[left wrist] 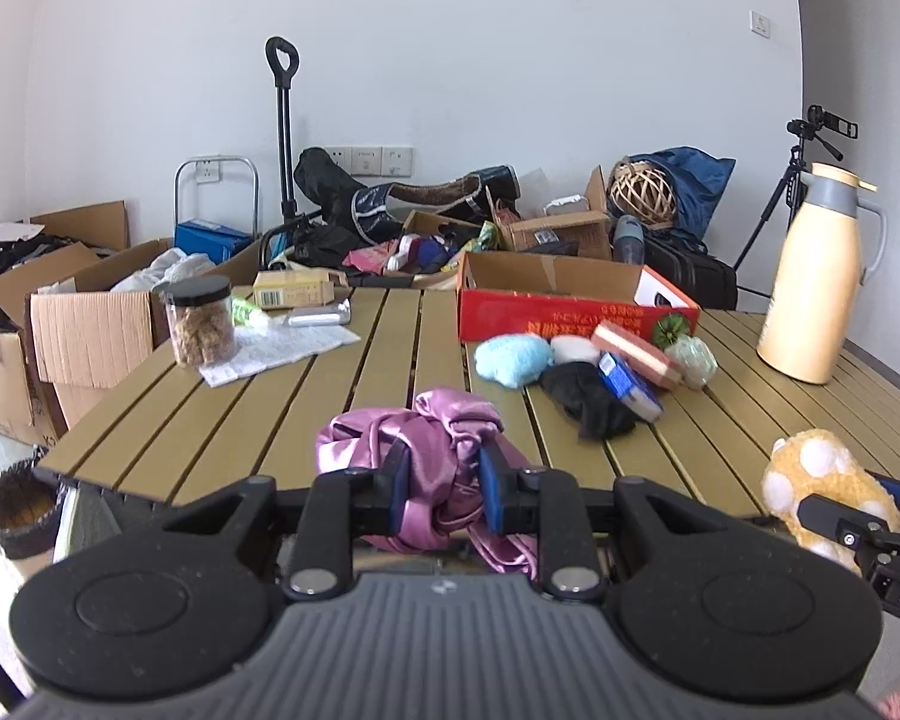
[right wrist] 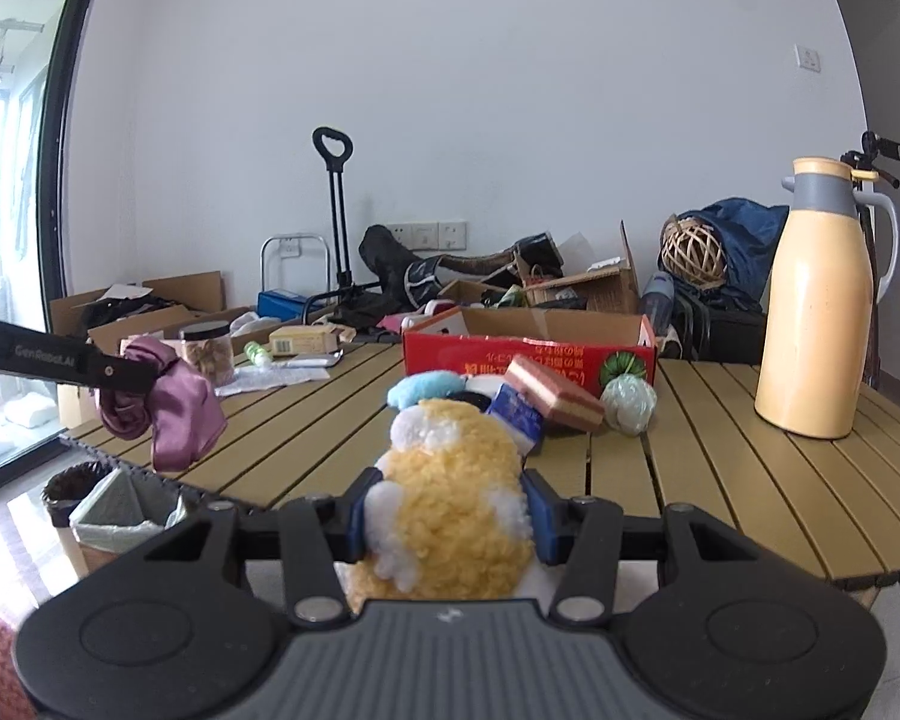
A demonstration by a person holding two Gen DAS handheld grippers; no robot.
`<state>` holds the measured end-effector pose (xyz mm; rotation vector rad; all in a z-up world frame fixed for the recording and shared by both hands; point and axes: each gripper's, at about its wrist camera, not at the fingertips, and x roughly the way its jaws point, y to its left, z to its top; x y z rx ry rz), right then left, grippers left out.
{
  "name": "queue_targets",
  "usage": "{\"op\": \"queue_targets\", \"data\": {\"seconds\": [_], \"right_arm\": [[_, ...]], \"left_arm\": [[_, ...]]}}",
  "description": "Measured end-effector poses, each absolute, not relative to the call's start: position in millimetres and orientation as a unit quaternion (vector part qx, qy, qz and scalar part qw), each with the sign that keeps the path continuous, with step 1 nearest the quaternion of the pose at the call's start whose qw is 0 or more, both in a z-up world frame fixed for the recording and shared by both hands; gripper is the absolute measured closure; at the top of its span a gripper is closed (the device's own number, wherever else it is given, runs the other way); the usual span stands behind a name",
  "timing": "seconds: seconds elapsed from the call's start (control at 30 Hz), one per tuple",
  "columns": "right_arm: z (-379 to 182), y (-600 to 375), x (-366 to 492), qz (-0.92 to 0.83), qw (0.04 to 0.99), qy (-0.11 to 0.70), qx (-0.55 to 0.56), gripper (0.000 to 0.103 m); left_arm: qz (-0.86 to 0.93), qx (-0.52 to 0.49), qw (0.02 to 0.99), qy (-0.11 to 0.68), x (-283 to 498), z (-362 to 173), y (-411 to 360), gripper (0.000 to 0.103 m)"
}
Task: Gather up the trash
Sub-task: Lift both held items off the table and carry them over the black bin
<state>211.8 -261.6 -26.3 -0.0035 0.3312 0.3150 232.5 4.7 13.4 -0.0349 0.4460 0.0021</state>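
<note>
Two grippers are each clenched on a soft thing at the near edge of the slatted table point(left wrist: 210, 420). The left gripper point(left wrist: 444, 480) grasps a purple satin cloth point(left wrist: 438, 444) between its blue pads; the cloth hangs down under the fingers. The right gripper point(right wrist: 450, 510) grasps a yellow and white plush toy point(right wrist: 450, 492), which bulges above the pads. Ahead of the right gripper lies a small pile: a light blue fluffy piece point(right wrist: 423, 389), a blue packet point(right wrist: 519, 411) and a pink box point(right wrist: 555, 393). Behind the pile stands a red cardboard box point(right wrist: 528, 354). Below the left gripper, on the floor, stands a lined waste bin point(right wrist: 120, 516).
</note>
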Motion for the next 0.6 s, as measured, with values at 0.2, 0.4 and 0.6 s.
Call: {"op": "queue_targets", "data": {"seconds": [0.2,0.4,0.6], "right_arm": [[-51.9,-253.4,193.1,0.168,0.961,0.218,0.000,0.055],[-88.5,-243.0,184.6,0.172,0.945,0.278,0.001,0.055],[-114.0,-235.9,182.5,0.171,0.929,0.328,-0.002,0.055]], "left_arm": [[-0.013,-0.010,0.969,0.246,206.0,-9.3,7.5,0.079],[-0.018,-0.001,0.960,0.279,193.9,-39.7,10.8,0.079],[-0.016,0.001,0.949,0.314,193.4,-68.5,18.4,0.079]]}}
